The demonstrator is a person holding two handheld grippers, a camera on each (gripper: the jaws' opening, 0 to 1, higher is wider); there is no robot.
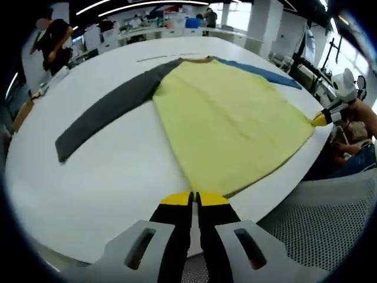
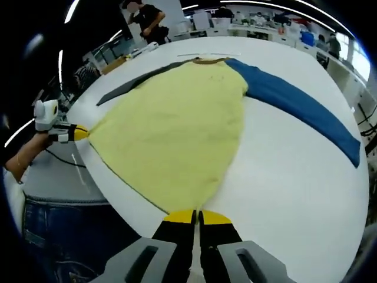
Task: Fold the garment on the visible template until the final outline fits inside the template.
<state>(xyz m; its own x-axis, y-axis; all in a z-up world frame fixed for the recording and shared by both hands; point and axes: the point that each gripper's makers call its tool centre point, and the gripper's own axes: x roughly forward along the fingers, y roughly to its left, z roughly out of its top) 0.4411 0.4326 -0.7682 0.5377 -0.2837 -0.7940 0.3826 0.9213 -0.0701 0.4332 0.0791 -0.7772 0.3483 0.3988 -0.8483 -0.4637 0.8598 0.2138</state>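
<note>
A large white table [image 1: 88, 194] takes up most of both views, its near edge curving past the grippers. Wide bare surface lies to either side of the garment, more beyond the grey sleeve in the left gripper view and beyond the blue sleeve in the right gripper view. No template outline can be made out on the tabletop.

One garment, a long-sleeved shirt [image 1: 230, 124], lies spread flat on the table with its collar at the far side and its hem at the near edge. Its body is pale yellow. It has two sleeves: one dark grey sleeve [image 1: 106, 112] and one blue sleeve [image 2: 300, 103], each stretched outward and lying flat, apart from the body along most of its length.

Two grippers are at the hem, one at each bottom corner. The left gripper [image 1: 194, 199] has its yellow-tipped jaws pressed together on the hem corner at the table edge. The right gripper [image 2: 197, 217] is likewise pinched on the opposite hem corner; it also shows at the right of the left gripper view, gripping that same corner.

In the background one person [image 2: 147, 20] stands beyond the table among workbenches.
</note>
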